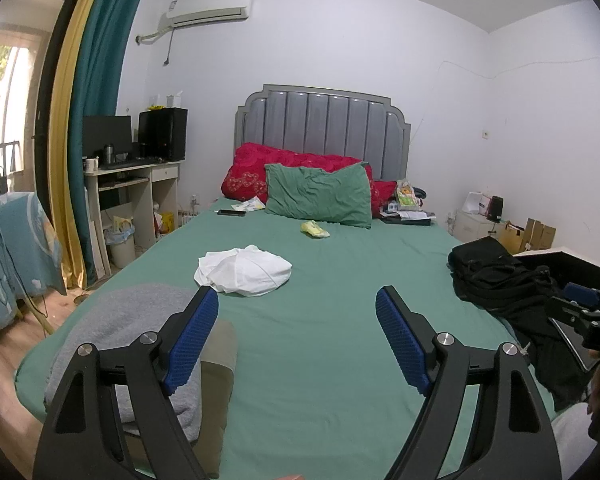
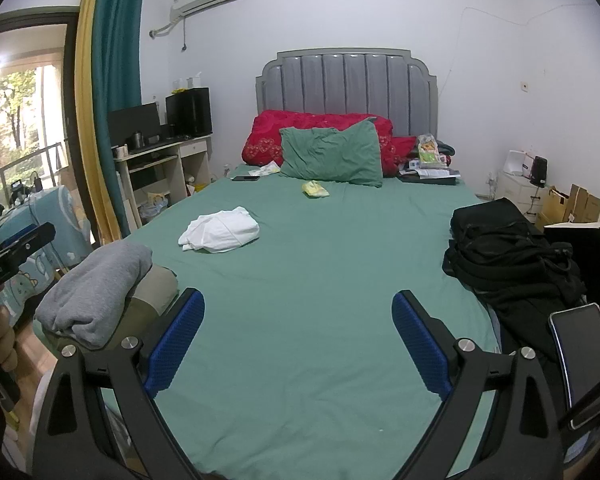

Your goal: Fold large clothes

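Note:
A crumpled white garment (image 1: 244,270) (image 2: 220,234) lies on the green bed sheet (image 1: 320,340) (image 2: 320,280), left of the middle. A folded grey garment (image 1: 112,320) (image 2: 96,288) lies on an olive one (image 1: 216,380) (image 2: 152,292) at the bed's near left corner. A heap of black clothes (image 1: 500,280) (image 2: 508,256) lies at the right edge. My left gripper (image 1: 298,320) is open and empty above the near part of the bed. My right gripper (image 2: 298,328) is open and empty too, and also shows at the right edge of the left wrist view (image 1: 580,312).
A green pillow (image 1: 320,196) (image 2: 332,156) and red quilt (image 1: 252,172) (image 2: 268,132) lie at the grey headboard. A yellow packet (image 1: 314,229) (image 2: 315,189), a phone (image 1: 231,212) and papers lie on the bed. A desk (image 1: 132,184) stands left; boxes (image 1: 528,236) right.

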Tool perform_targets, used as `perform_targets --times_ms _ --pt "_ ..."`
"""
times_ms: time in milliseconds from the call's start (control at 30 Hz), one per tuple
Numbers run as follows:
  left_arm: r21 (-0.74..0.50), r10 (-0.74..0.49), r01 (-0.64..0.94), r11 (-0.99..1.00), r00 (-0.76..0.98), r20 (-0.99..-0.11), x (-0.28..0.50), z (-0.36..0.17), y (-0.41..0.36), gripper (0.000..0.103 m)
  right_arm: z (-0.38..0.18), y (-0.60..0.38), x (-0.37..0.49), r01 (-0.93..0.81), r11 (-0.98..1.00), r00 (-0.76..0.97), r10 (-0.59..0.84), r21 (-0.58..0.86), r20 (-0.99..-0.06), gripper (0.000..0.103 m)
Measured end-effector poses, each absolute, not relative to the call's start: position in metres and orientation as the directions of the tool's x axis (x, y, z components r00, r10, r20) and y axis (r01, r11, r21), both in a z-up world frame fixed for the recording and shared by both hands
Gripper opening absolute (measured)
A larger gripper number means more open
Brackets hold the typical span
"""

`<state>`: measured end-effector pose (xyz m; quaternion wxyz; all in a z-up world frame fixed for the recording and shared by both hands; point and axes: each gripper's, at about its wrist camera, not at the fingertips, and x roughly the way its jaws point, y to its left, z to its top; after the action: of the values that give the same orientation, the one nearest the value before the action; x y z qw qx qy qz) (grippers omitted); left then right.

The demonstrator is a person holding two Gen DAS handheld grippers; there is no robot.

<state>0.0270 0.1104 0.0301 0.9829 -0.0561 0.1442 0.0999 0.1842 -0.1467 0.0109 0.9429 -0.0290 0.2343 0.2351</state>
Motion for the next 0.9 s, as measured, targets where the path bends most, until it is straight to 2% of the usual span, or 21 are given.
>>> perform_targets --times_ms 900 --pt "-0.083 0.174 -0.208 0.975 0.937 -0.302 0.028 0.0304 0.1106 0.084 0.0114 -0.1432 0.183 -0.459 0.887 0.776 0.431 0.055 -0.461 0.094"
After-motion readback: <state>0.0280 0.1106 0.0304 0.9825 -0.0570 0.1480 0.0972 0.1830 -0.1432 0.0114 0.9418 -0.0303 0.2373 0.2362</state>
